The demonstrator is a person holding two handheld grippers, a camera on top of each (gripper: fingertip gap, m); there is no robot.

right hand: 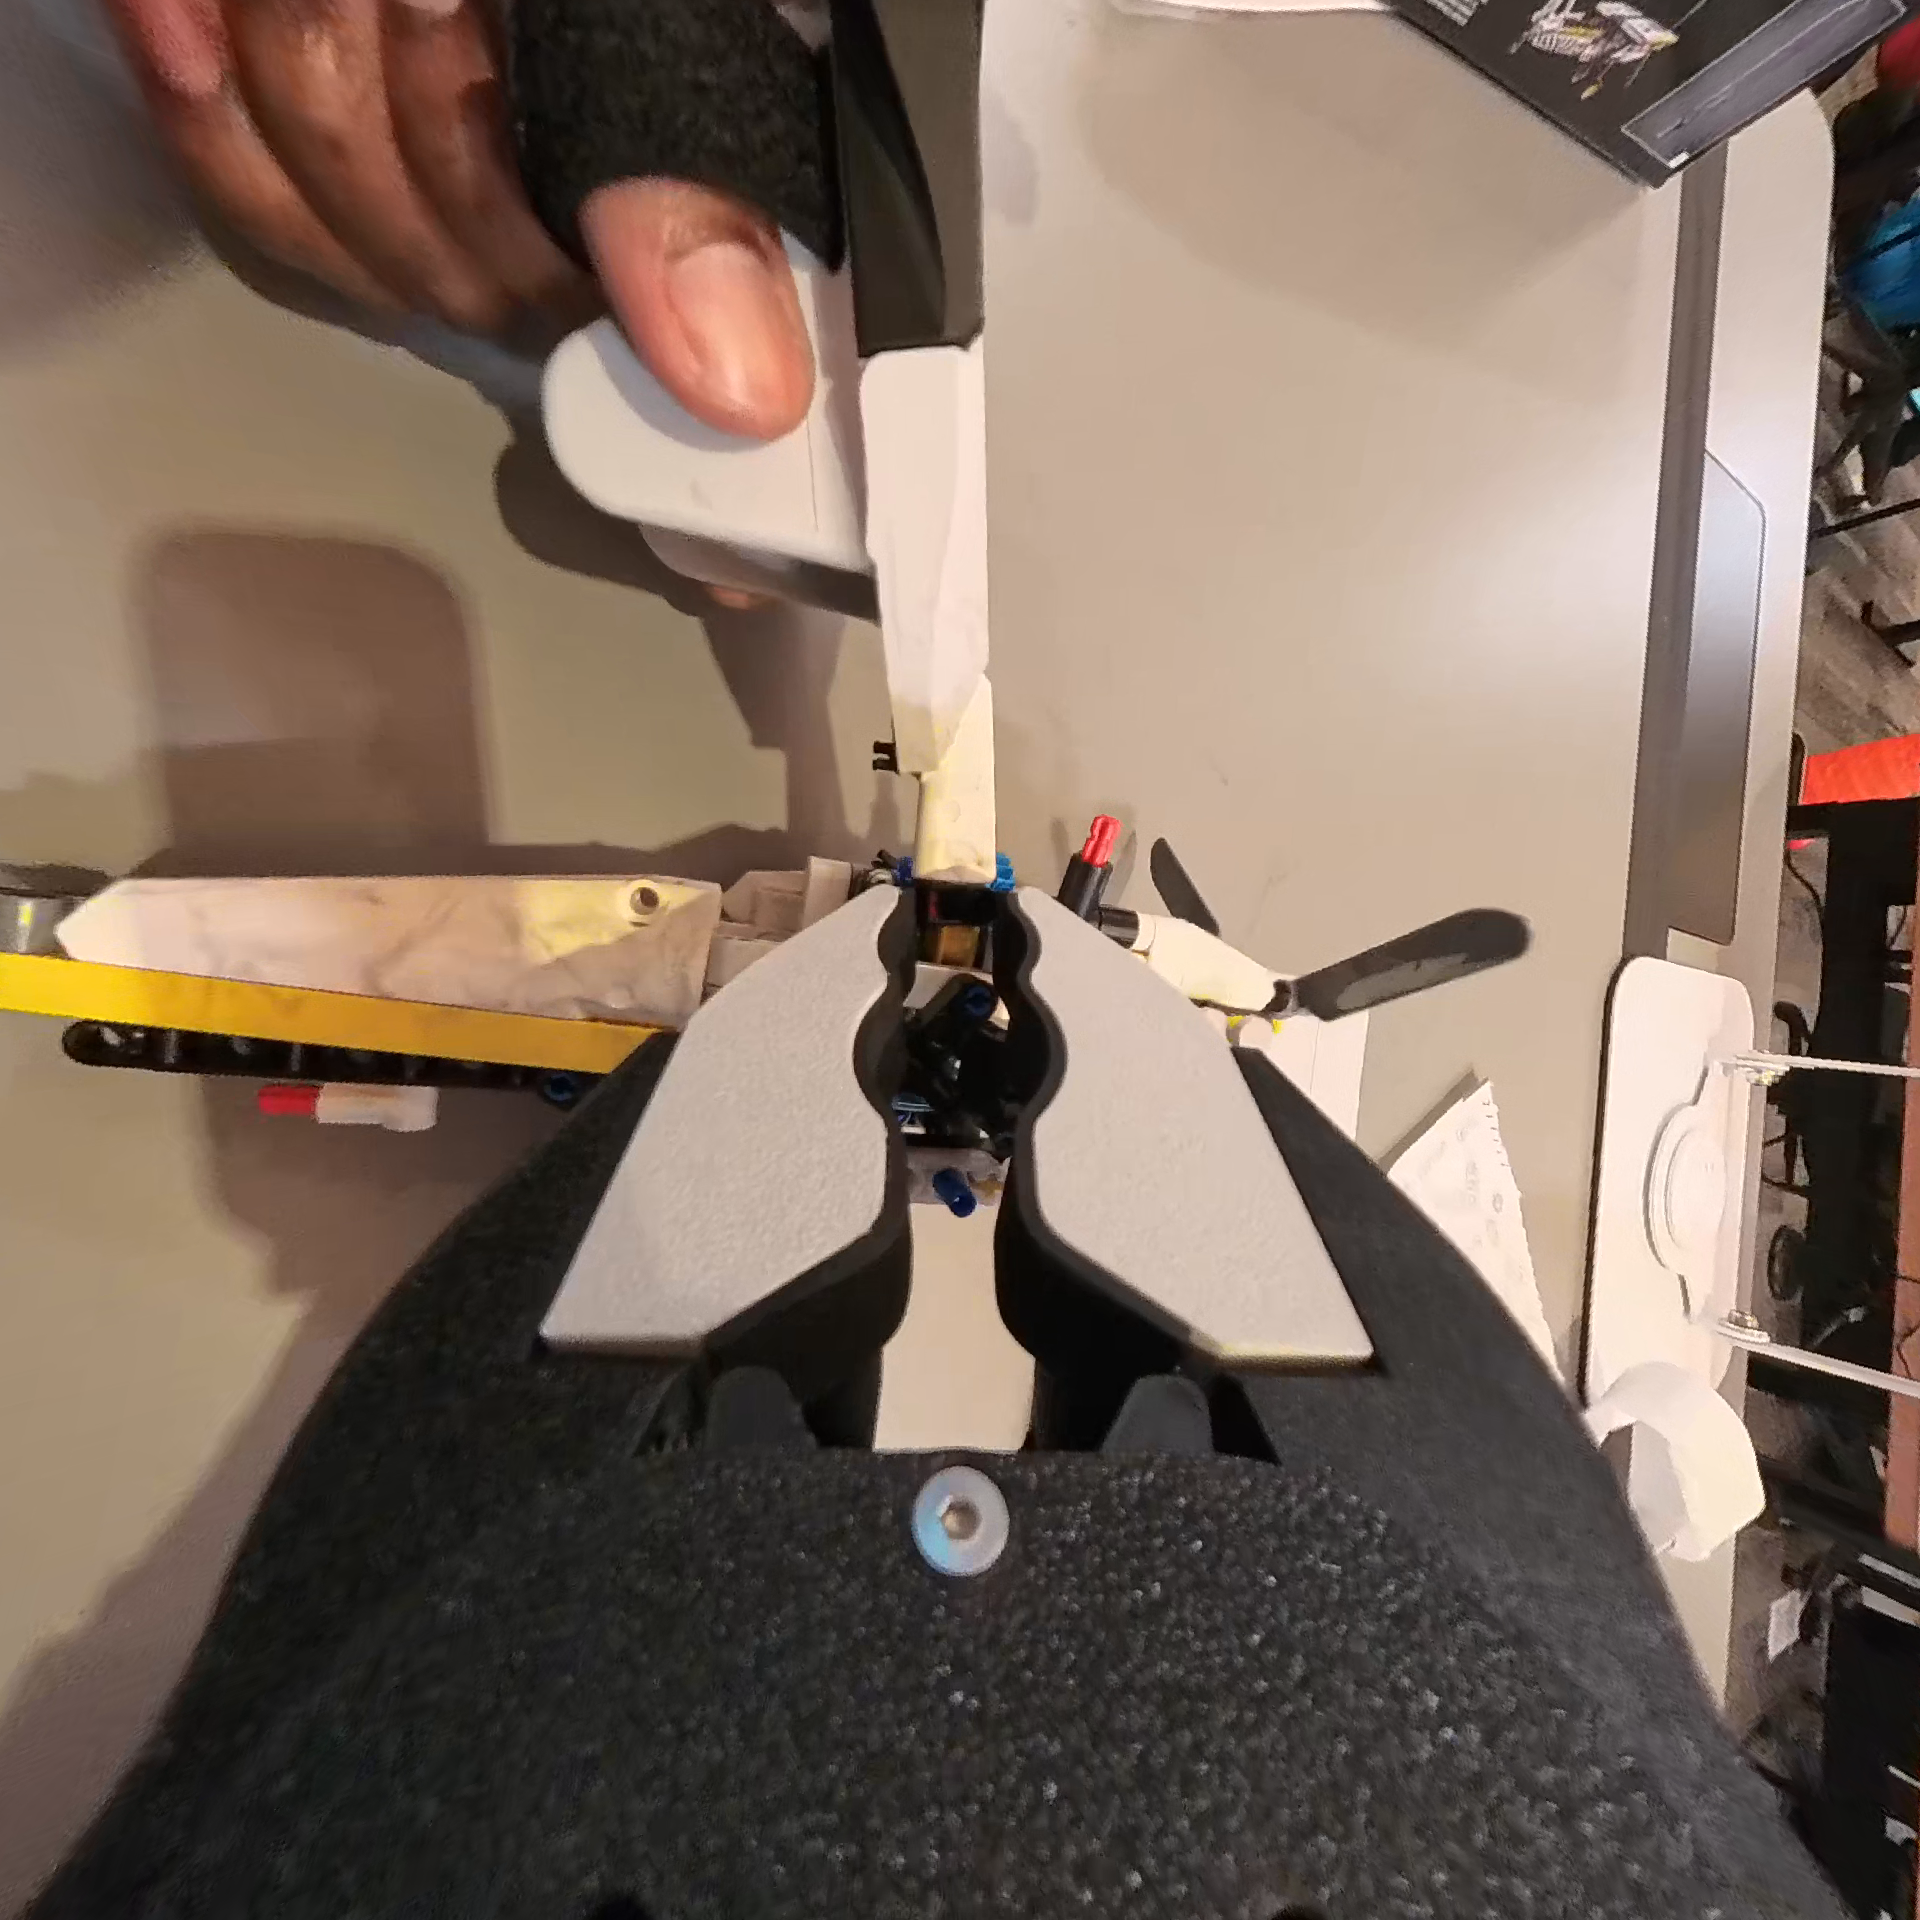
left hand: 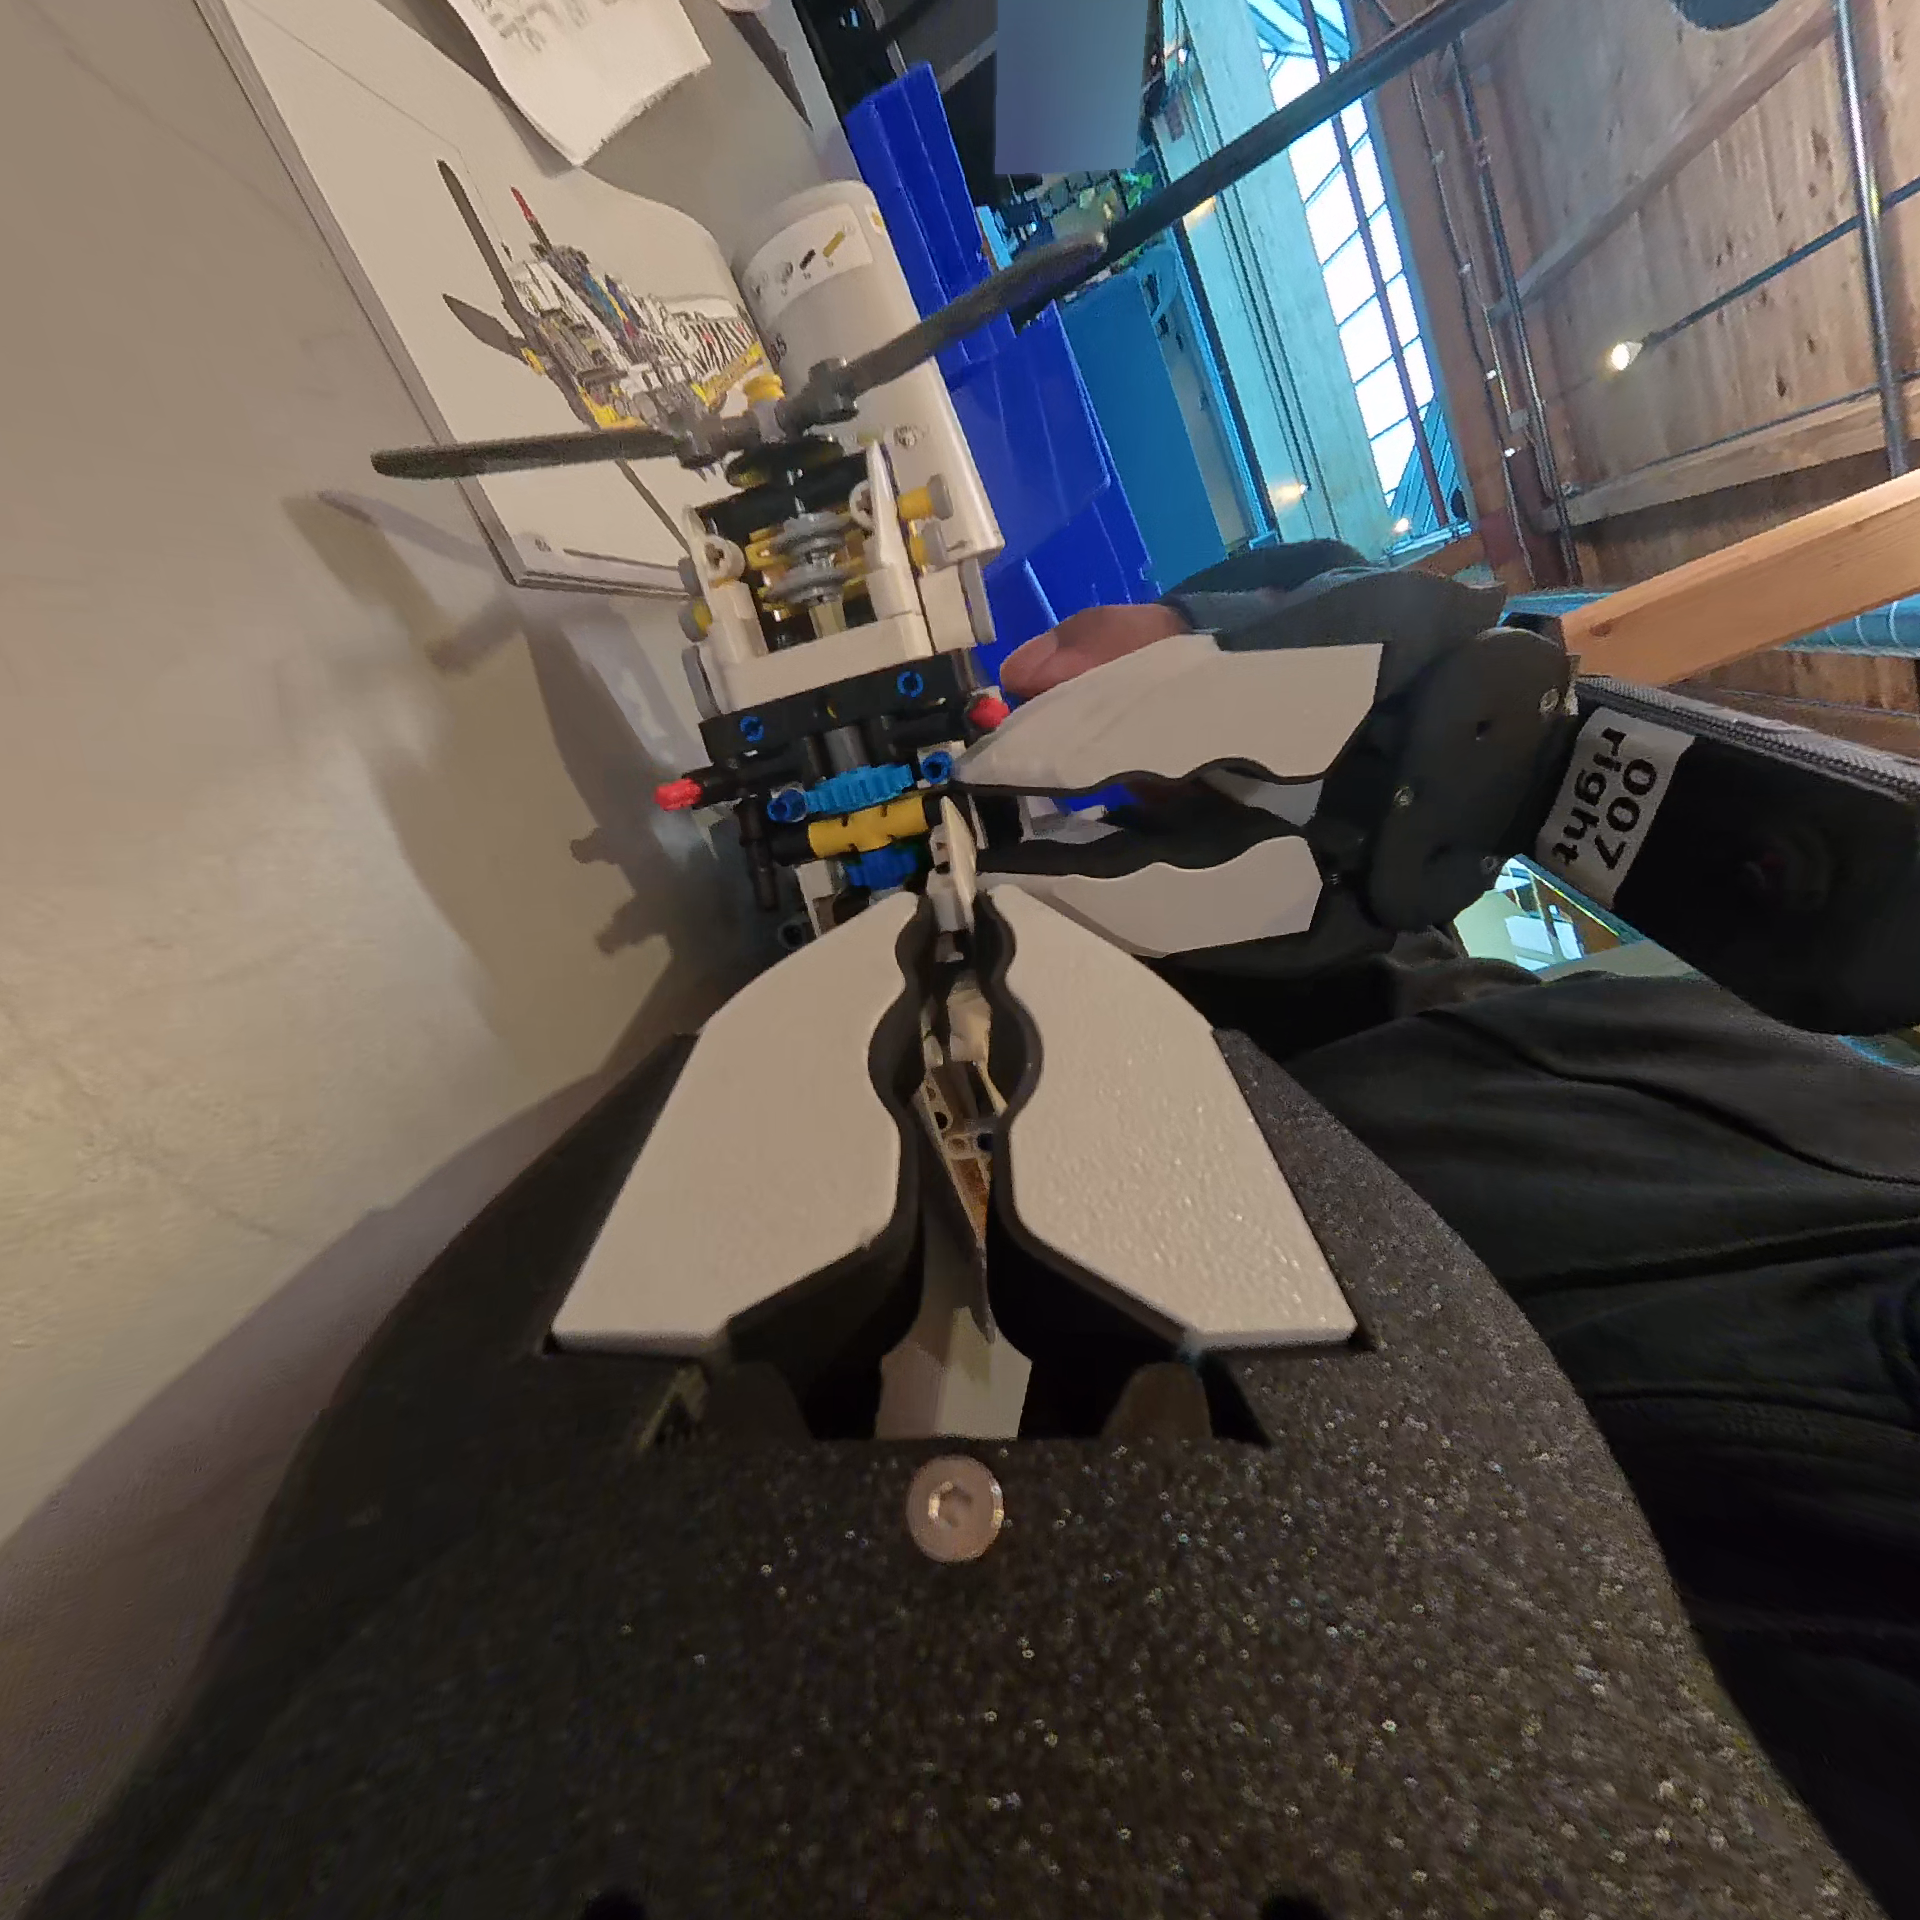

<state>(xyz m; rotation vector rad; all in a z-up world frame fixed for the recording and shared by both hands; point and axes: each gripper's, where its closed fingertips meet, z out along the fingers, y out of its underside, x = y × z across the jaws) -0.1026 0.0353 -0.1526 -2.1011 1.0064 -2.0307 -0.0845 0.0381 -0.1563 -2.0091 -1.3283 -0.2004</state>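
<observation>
A toy helicopter model of white, black, yellow and blue building pieces is in front of both grippers. My left gripper is shut on a thin white panel that sticks out of the model's near end. My right gripper comes in from the right and its pads close on the same panel's tip, beside a blue gear. In the right wrist view my right gripper pinches the panel. The left gripper reaches down onto it from above. The model's long white and yellow body runs off left.
An open instruction booklet, a white canister and blue bins stand behind the model on the pale table. Rotor blades spread wide. A dark box and loose papers lie by the table's edge. Less than 4 cm separates the two grippers' tips.
</observation>
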